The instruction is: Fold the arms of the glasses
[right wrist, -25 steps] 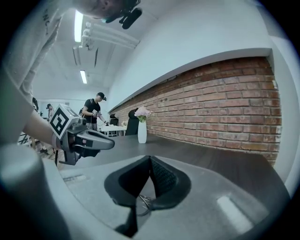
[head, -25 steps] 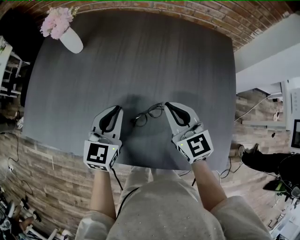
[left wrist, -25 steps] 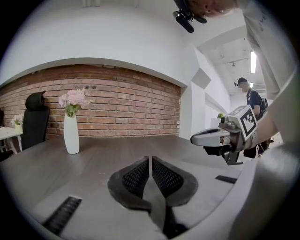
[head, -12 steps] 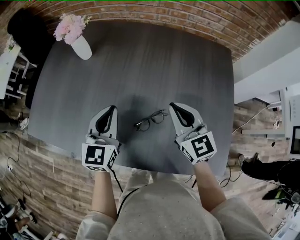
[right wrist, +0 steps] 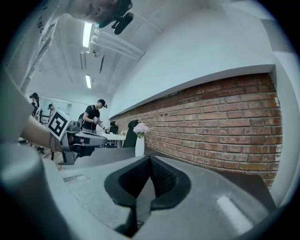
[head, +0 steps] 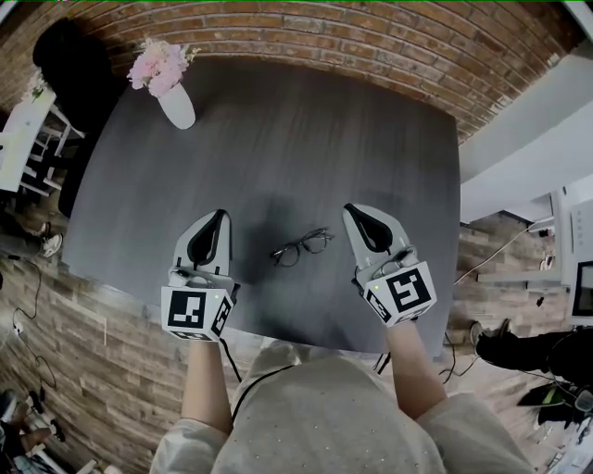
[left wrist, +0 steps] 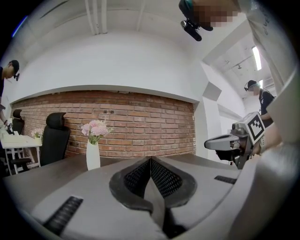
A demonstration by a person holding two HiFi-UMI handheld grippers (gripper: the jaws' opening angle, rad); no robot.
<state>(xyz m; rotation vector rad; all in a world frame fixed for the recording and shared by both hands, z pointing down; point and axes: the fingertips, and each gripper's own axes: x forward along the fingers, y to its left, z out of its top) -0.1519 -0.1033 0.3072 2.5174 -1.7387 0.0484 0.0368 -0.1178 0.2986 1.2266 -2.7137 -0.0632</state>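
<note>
Brick wall (head: pixel 324 28): ran along the table's far edge and closed off that side.
Table (head: pixel 306 139): dark and broad; its far half and right side were bare, leaving wide open room. Its near edge sat just under the two marker cubes, and its right edge dropped to a floor with cables.
Black chair (head: pixel 60 56): stood off the far left corner, beside a small white table (head: pixel 18 139), and was clear of the work area.
Left gripper (head: pixel 220 215): stood at near left and pointed far. Its own view showed the jaws (left wrist: pixel 151 161) pressed together with nothing between them.
Right gripper (head: pixel 355 211): stood at near right. Its jaws (right wrist: pixel 150 159) were likewise together and empty.
Vase (head: pixel 176 106): white, upright, with pink flowers (head: pixel 159 67). It stood at the far left corner, well apart from both grippers and in nobody's way.
Glasses (head: pixel 301 247): lay flat on the table between the two grippers, touching neither. They were too small to tell how the arms sat.
Change from a second before: both gripper tips had then been right at the ends of the glasses. They now stood apart from them and the frame lay alone. In the head view the vase sat lower and further right.
</note>
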